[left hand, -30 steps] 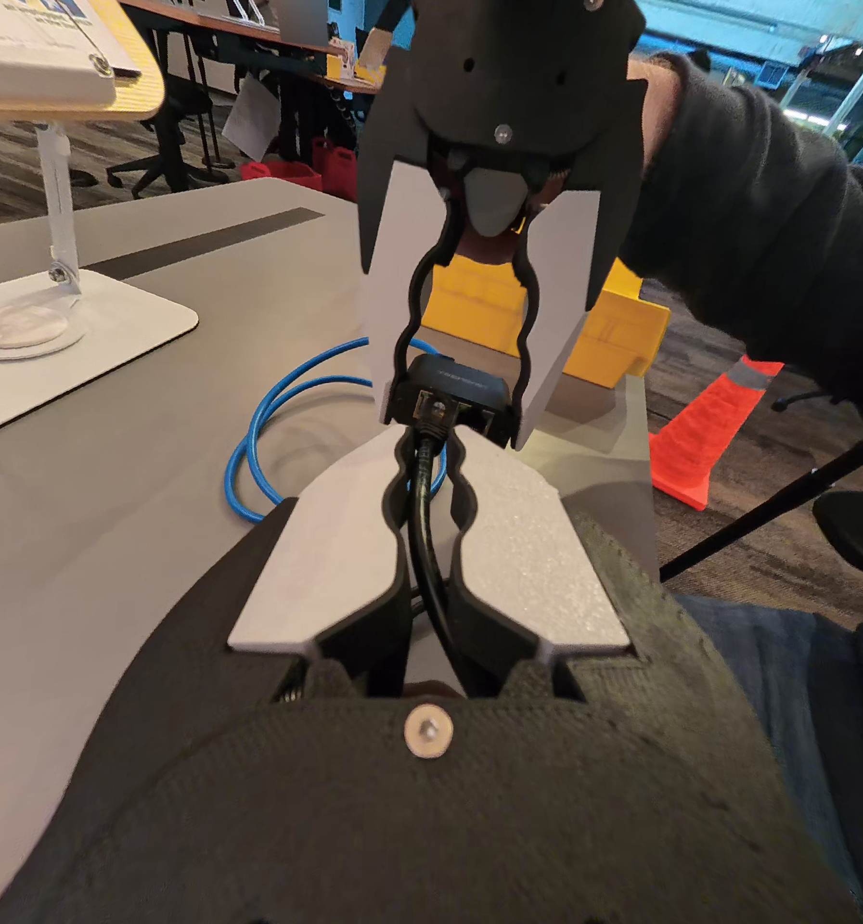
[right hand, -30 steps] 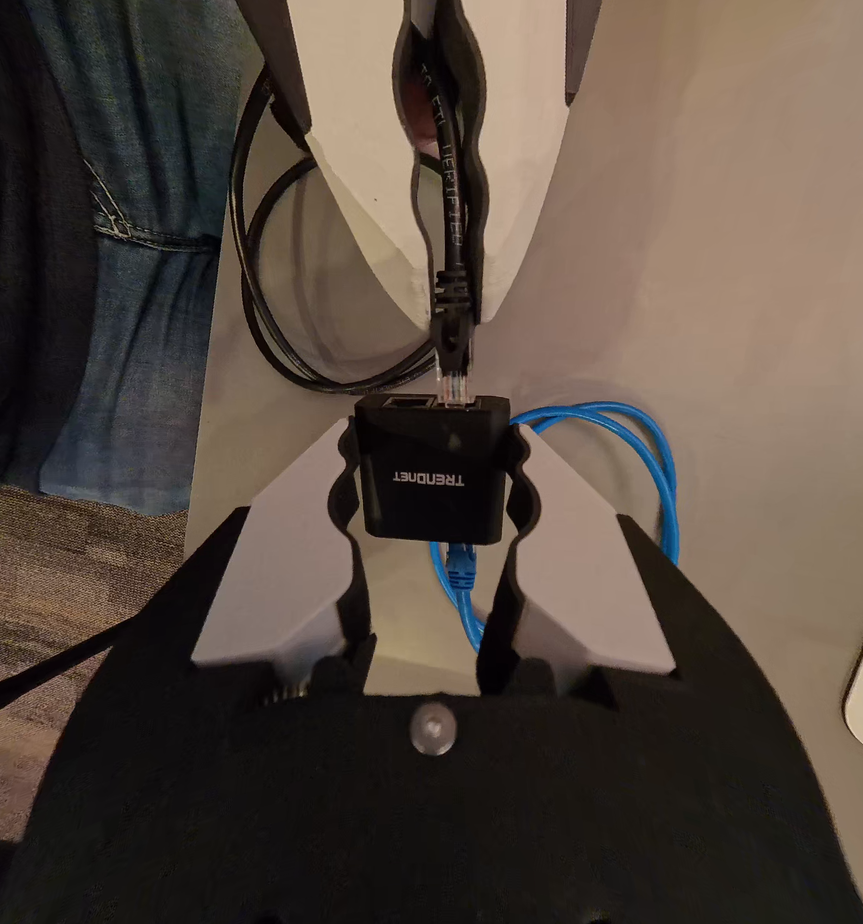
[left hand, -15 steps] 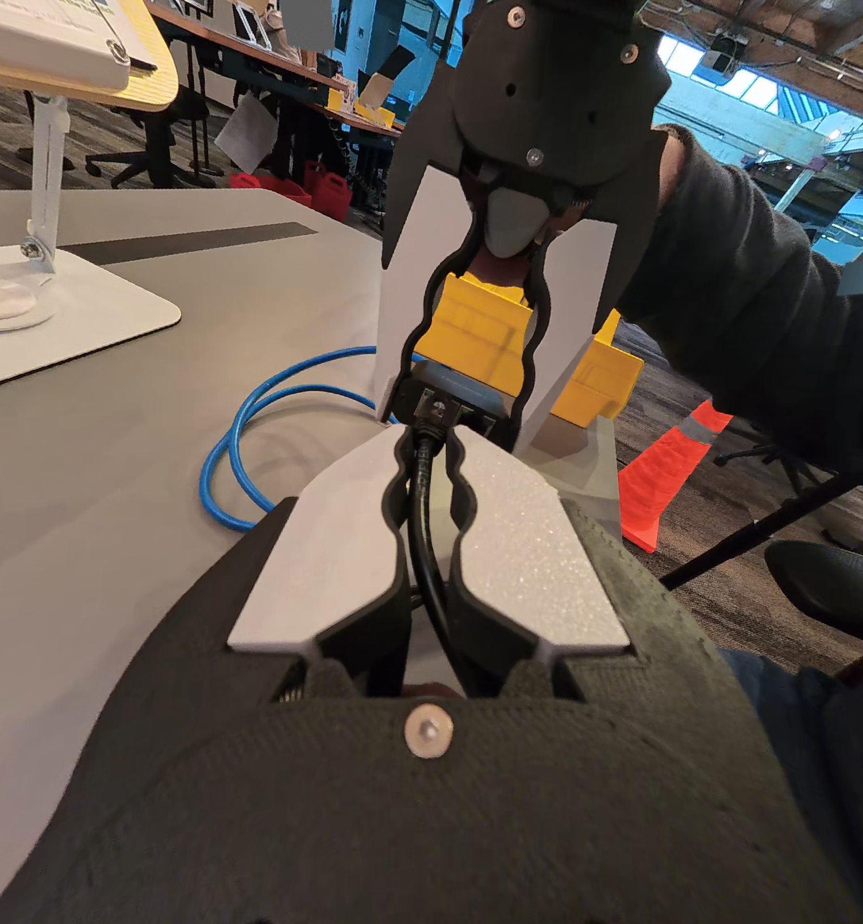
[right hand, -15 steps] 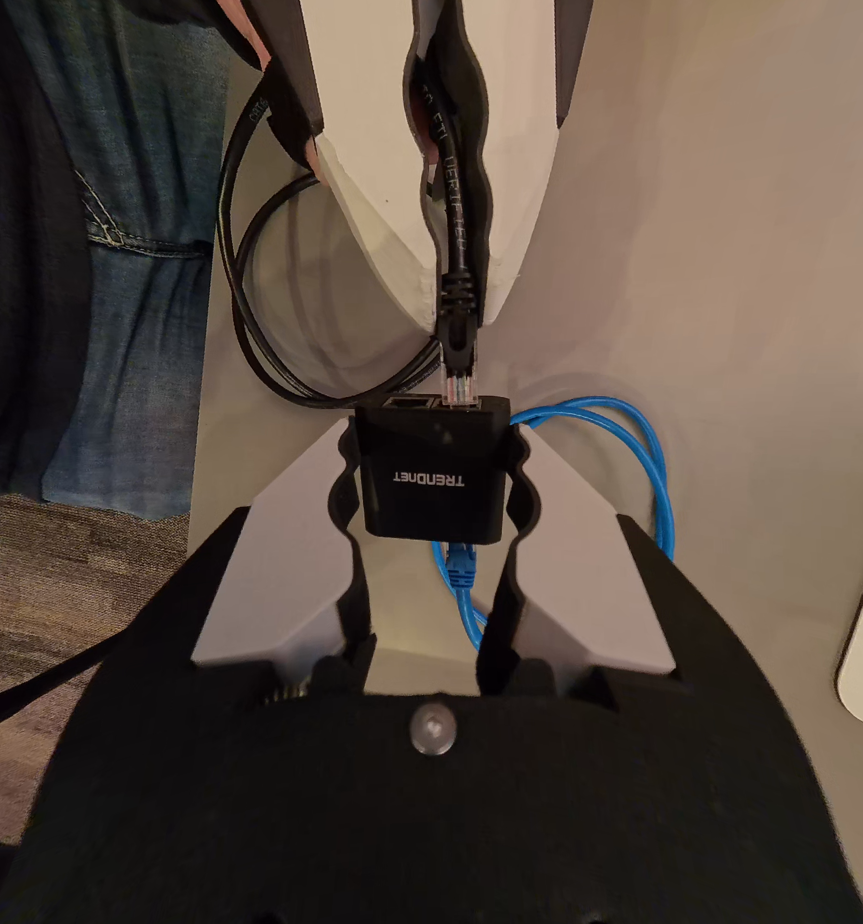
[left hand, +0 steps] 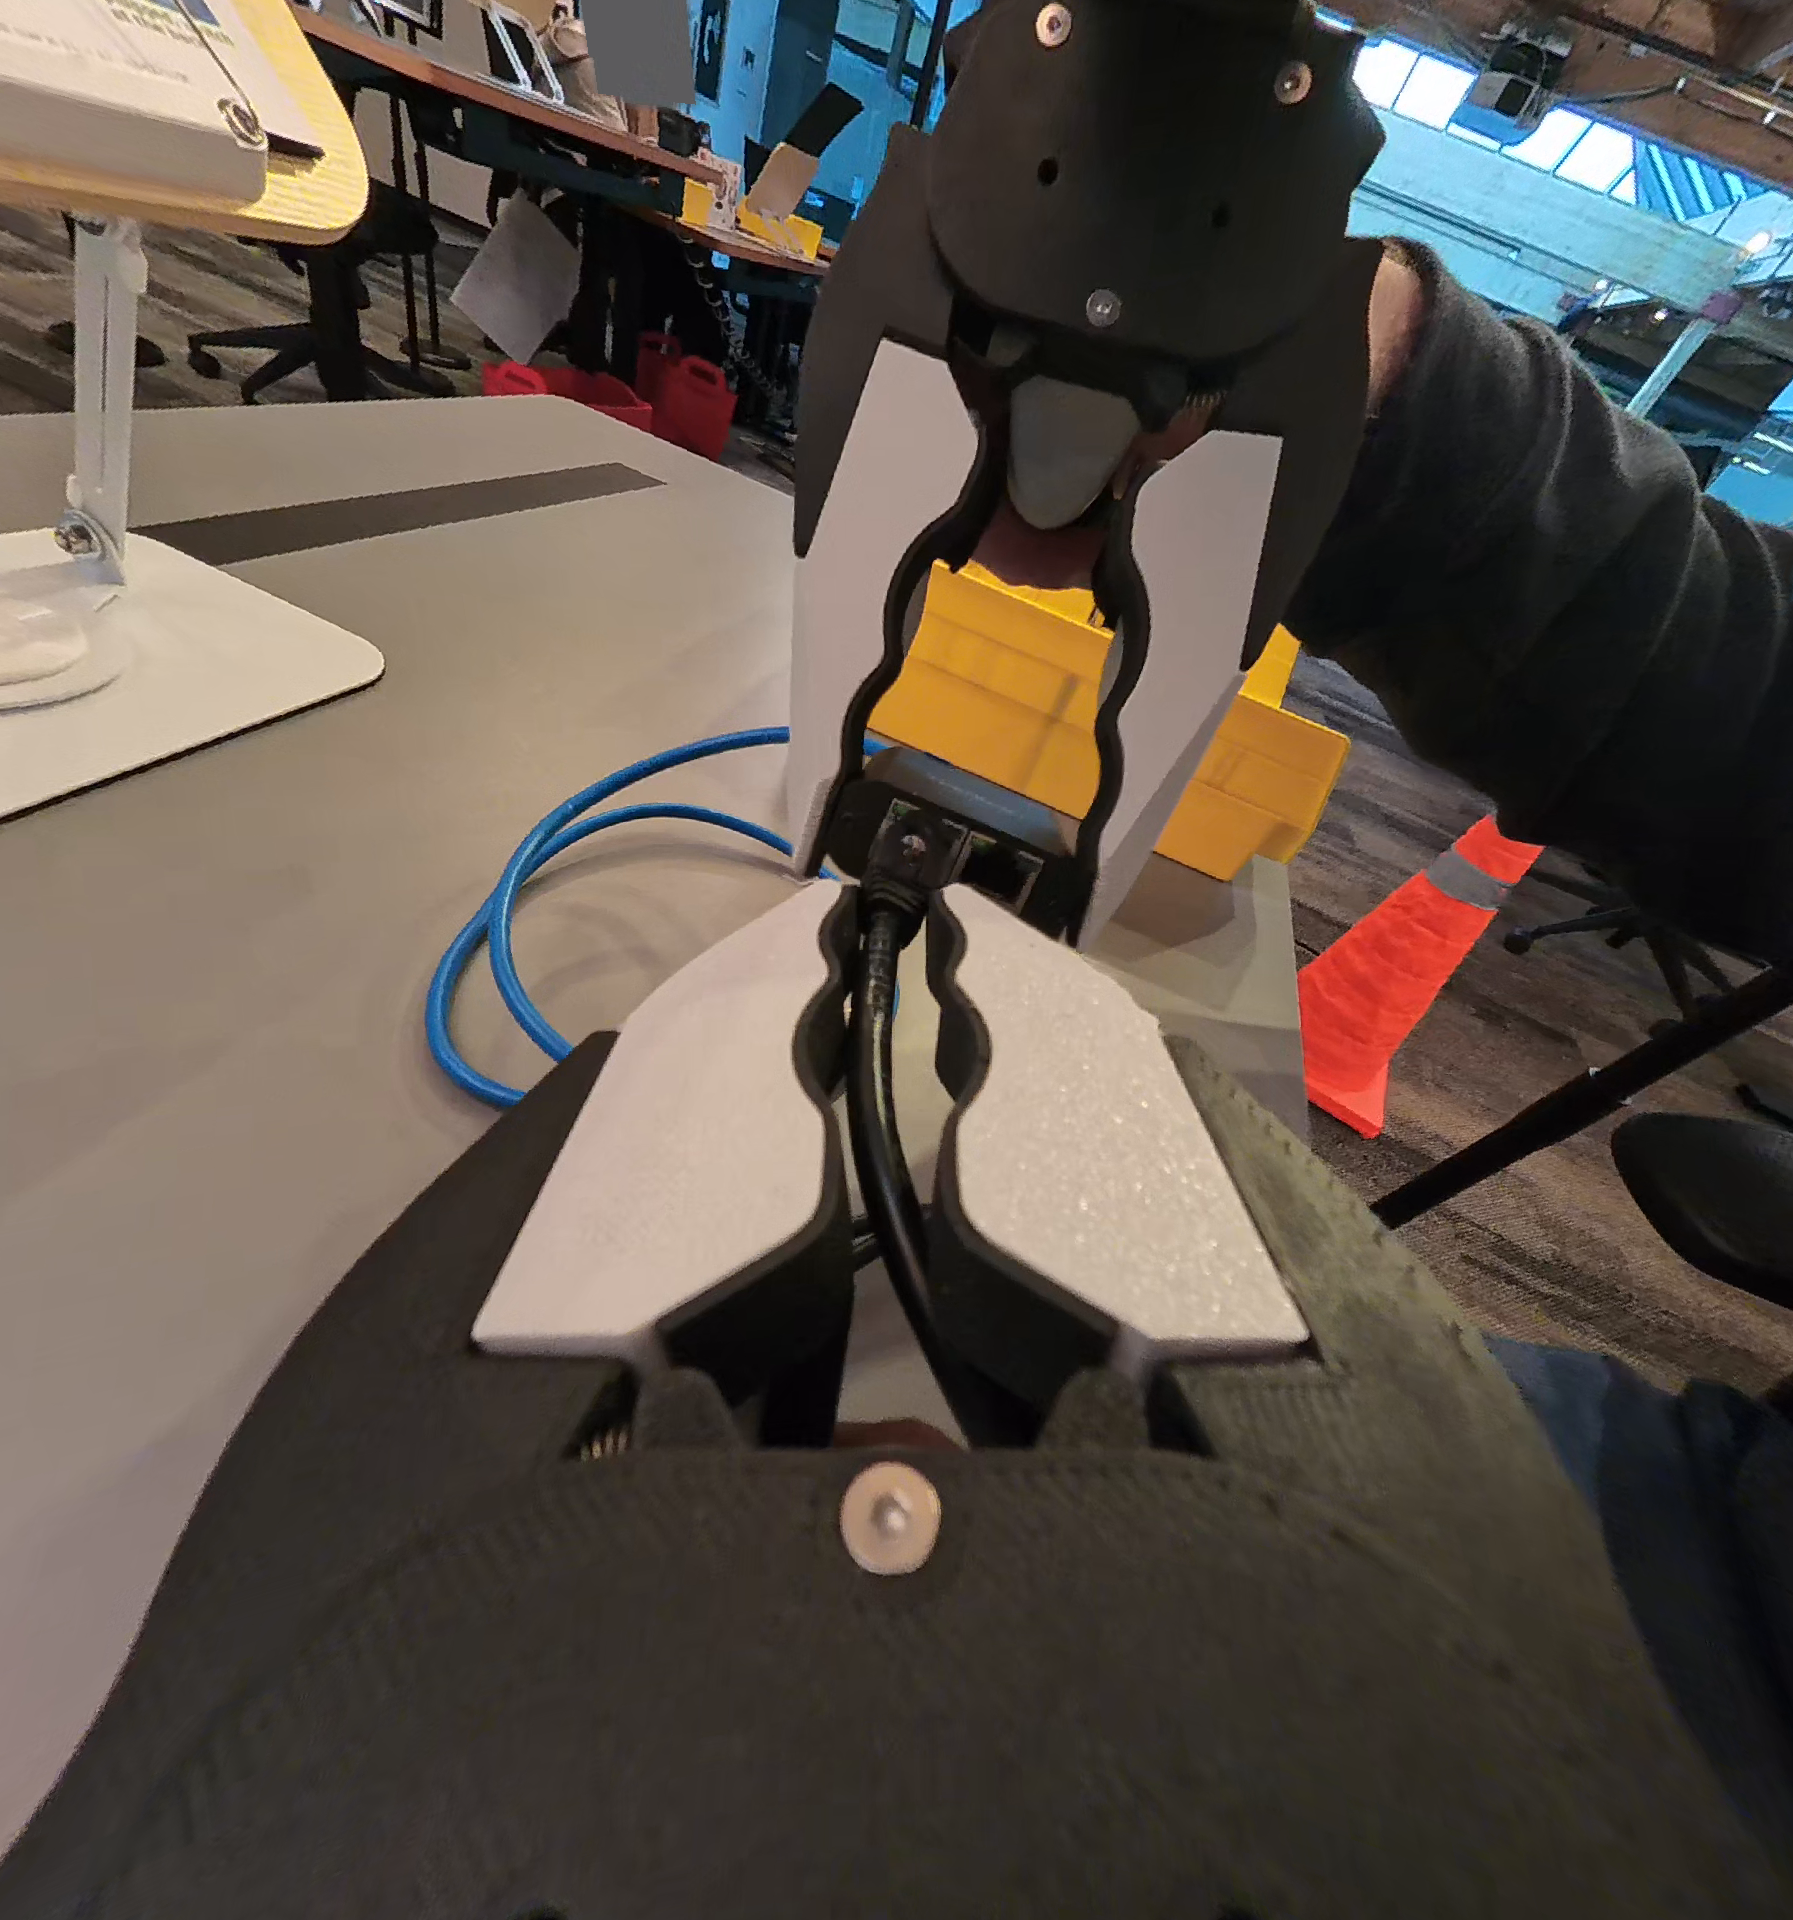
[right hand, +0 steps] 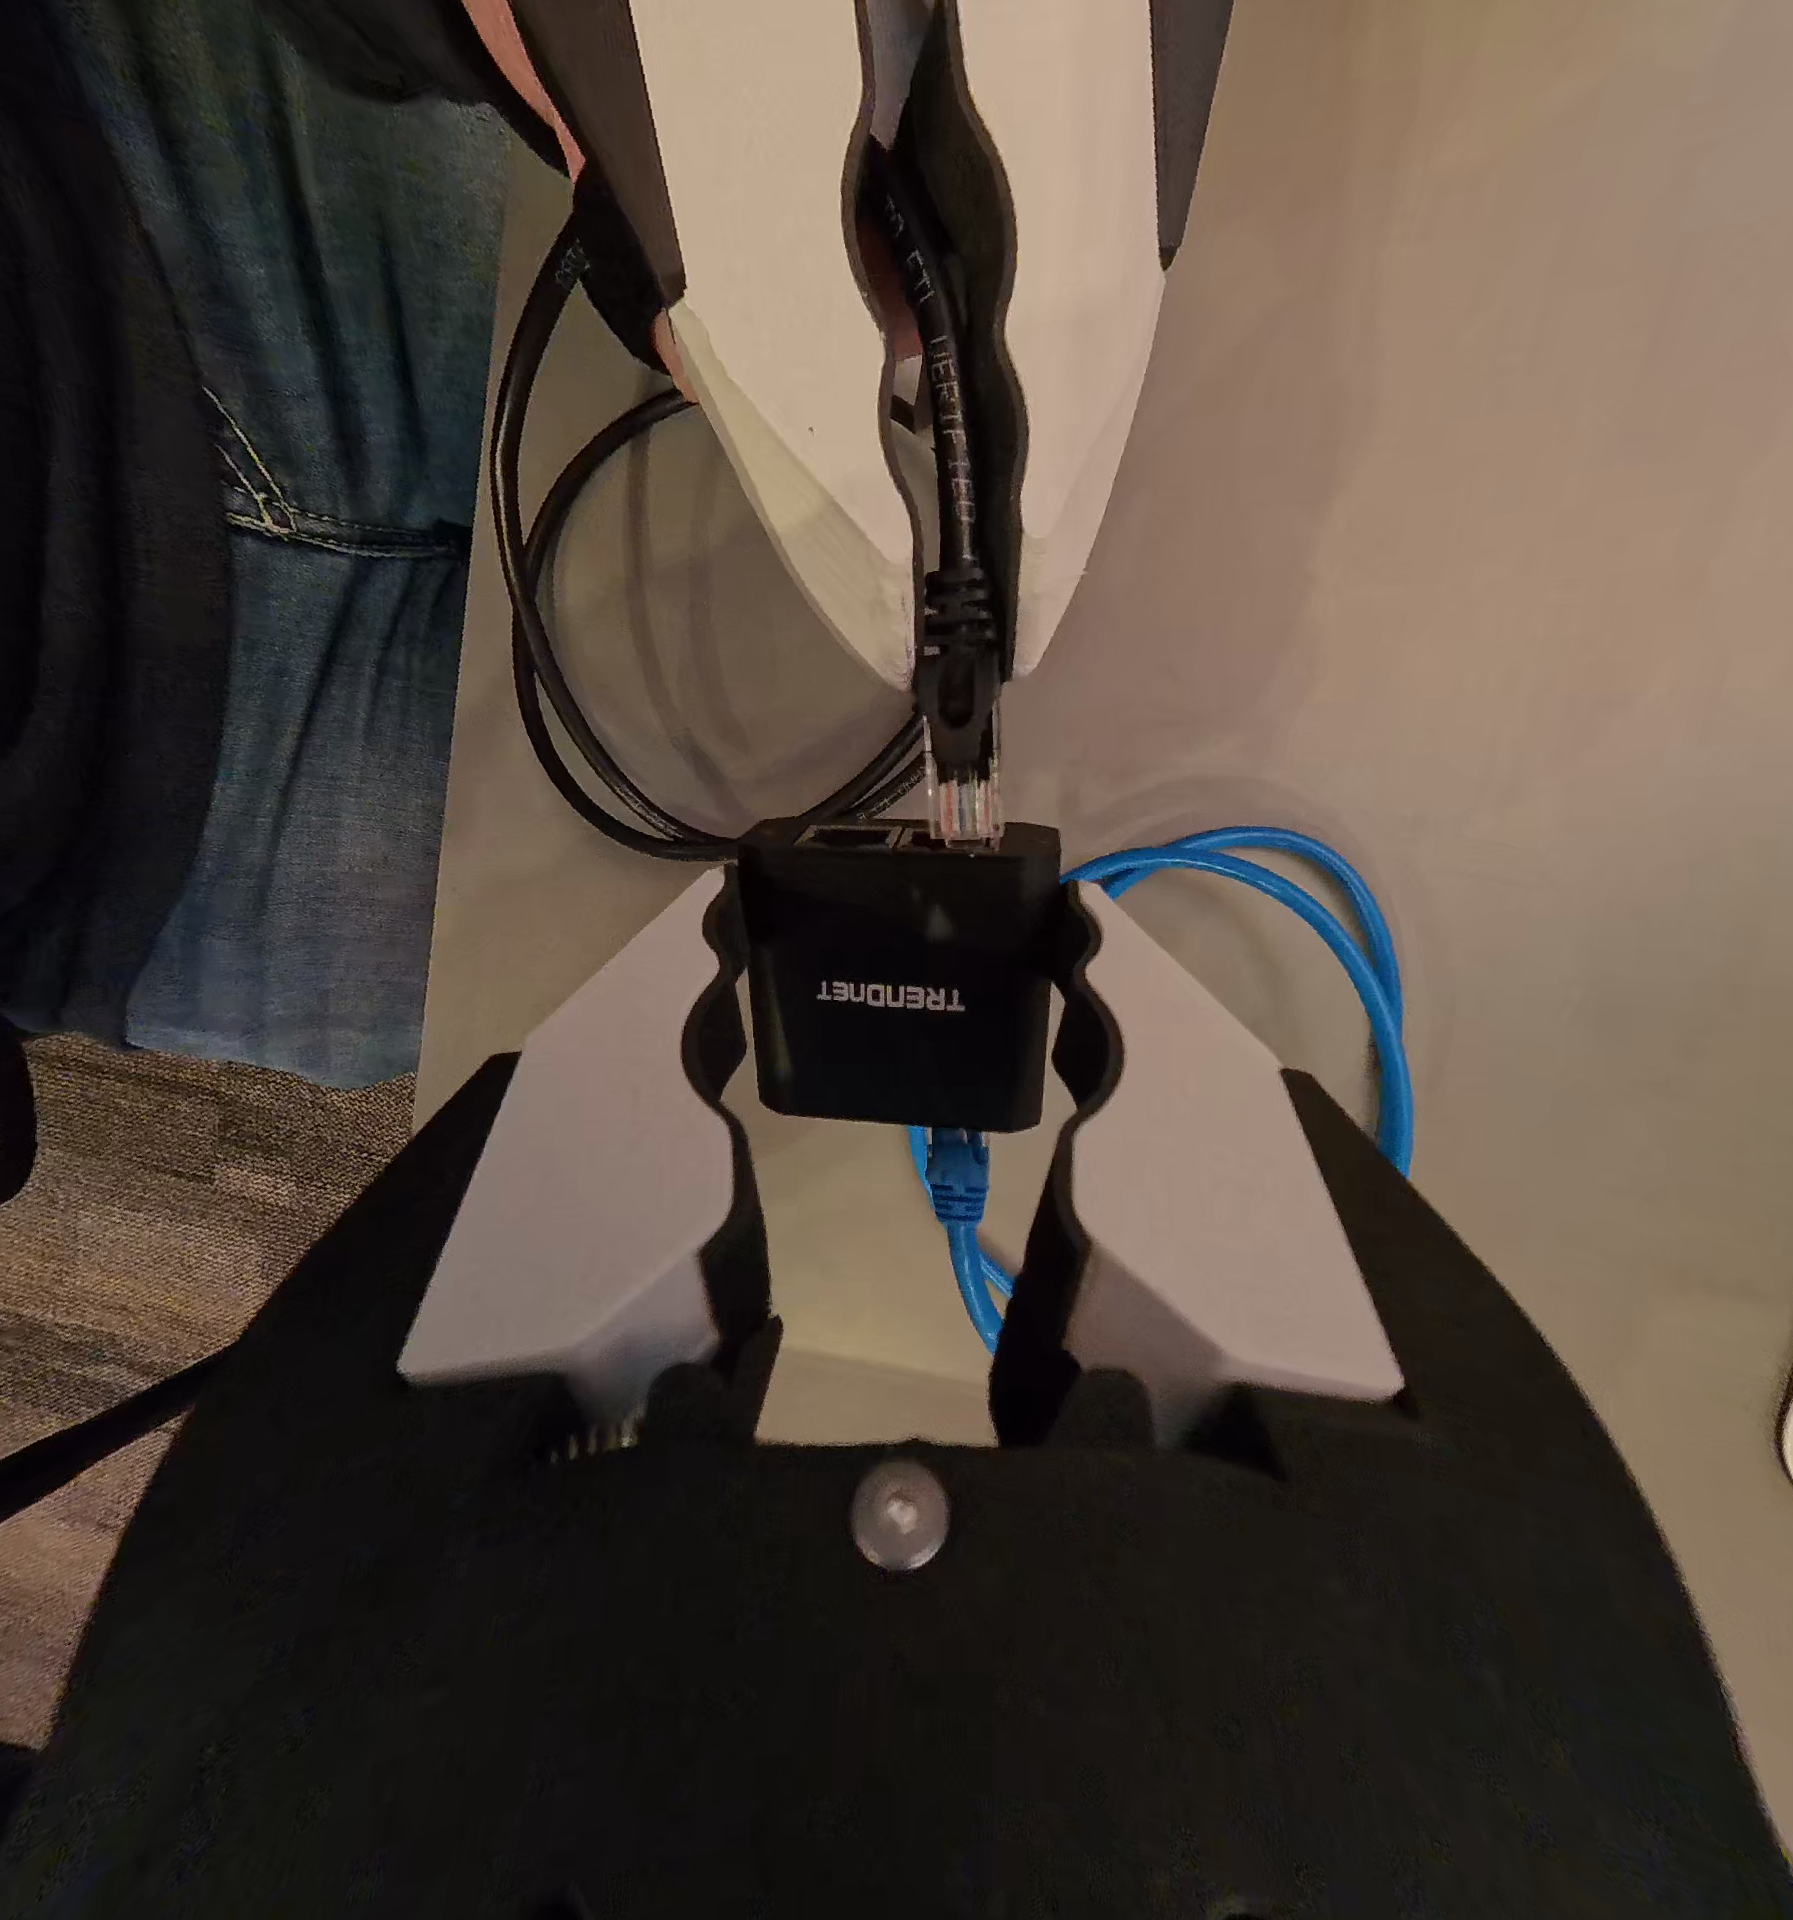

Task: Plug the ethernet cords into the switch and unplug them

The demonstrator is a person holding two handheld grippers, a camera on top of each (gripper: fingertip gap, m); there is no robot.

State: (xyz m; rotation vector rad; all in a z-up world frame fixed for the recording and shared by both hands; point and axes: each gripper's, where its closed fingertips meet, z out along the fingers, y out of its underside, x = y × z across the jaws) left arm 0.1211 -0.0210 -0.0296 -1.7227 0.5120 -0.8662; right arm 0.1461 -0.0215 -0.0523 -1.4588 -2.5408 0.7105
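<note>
My right gripper [right hand: 897,935] is shut on a small black switch [right hand: 897,987] and holds it above the grey table [right hand: 1494,520]. My left gripper [left hand: 887,904] is shut on a black ethernet cord [left hand: 876,1039] just behind its plug. The clear plug tip [right hand: 963,800] sits at the mouth of one of the switch's ports; the port beside it [right hand: 850,834] is empty. A blue ethernet cord [right hand: 1287,883] lies coiled on the table, with its plug [right hand: 959,1169] below the switch. In the left wrist view the switch [left hand: 959,831] faces me, with the blue cord [left hand: 559,883] to its left.
A white stand base [left hand: 144,665] sits on the table at left. Yellow bins [left hand: 1027,675] stand at the table's far edge. An orange cone [left hand: 1411,956] and a chair [left hand: 1744,1195] are on the floor at right. A person's jeans [right hand: 279,623] are by the table edge. Less than 4 cm separates the two grippers' tips.
The black plug stays at the port mouth with the clear tip still showing. Both grippers have tilted and shifted slightly together. Grips are unchanged.
</note>
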